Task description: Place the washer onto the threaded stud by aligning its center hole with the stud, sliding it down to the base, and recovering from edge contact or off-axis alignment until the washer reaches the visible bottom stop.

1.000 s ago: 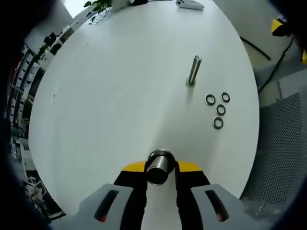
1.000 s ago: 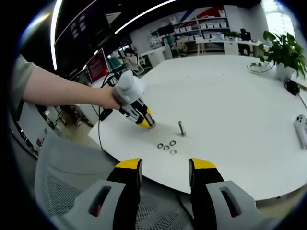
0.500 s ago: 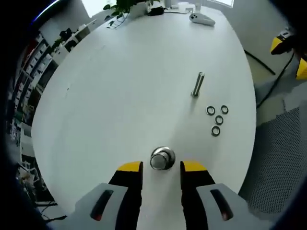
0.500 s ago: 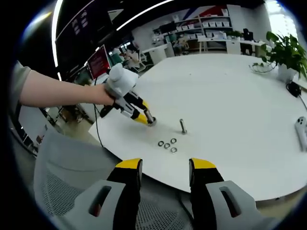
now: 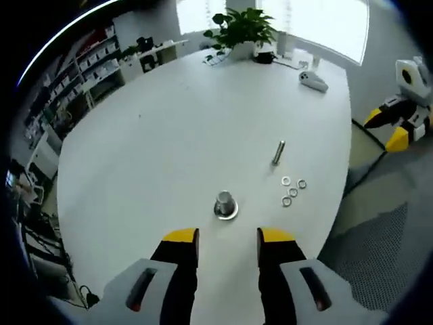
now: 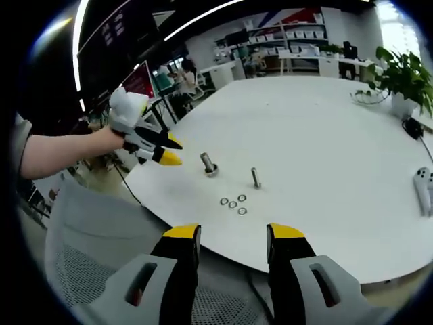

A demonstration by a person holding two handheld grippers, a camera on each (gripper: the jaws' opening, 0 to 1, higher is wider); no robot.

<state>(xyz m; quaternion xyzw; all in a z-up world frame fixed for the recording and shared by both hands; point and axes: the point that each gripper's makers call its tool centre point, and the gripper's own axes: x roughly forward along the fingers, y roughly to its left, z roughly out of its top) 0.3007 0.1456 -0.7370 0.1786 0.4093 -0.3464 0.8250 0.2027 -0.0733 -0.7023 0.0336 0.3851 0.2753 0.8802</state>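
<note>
A short metal stud on a round flange (image 5: 225,204) stands free on the white table (image 5: 155,135), just ahead of my open left gripper (image 5: 228,238). Farther right stands a thin upright threaded stud (image 5: 278,152), with several small washers (image 5: 292,191) lying flat beside it. The right gripper view has the flanged stud (image 6: 208,164), the thin stud (image 6: 256,177) and the washers (image 6: 233,204) near the table's front edge. My left gripper (image 6: 171,151), held in a hand, hovers left of the flanged stud, holding nothing. My right gripper (image 6: 234,233) is open, off the table.
A potted plant (image 5: 240,27) and a white controller (image 5: 312,80) sit at the table's far side. A grey mesh chair (image 6: 101,271) is below the table edge. My right gripper (image 5: 389,128) hangs beyond the table's right rim. Shelves and desks fill the room behind.
My left gripper has let go of the flanged stud, left it standing on the table, and drawn back and up away from it. My right gripper has stayed in place.
</note>
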